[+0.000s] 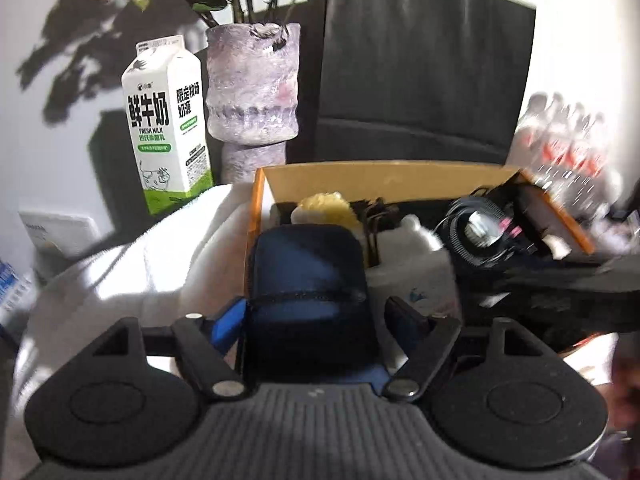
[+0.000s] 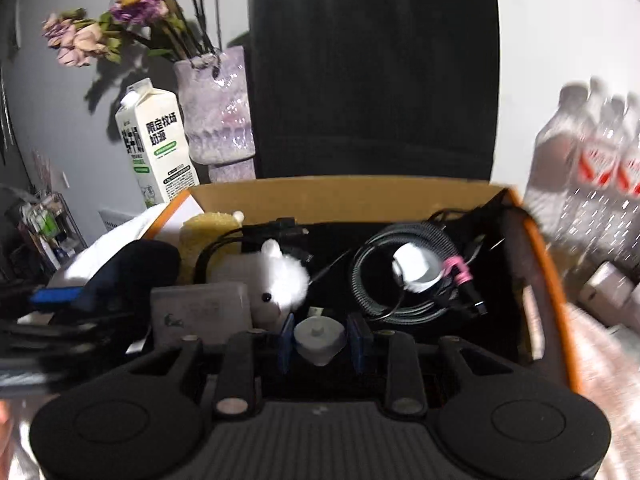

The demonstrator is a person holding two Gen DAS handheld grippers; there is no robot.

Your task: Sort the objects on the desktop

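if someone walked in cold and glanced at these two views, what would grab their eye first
Probably the orange-edged cardboard box in the middle, crowded with a white plush bear, a coiled dark cable and a yellow sponge. Behind it to the left stand a green-and-white milk carton and a purple vase of wilting flowers. Up close, a dark blue case sits between the left gripper's fingers.

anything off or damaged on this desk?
Flowers in the vase are wilted and drooping. Nothing spilled: milk carton stands upright, and cable coil, plush and sponge all lie inside the box.
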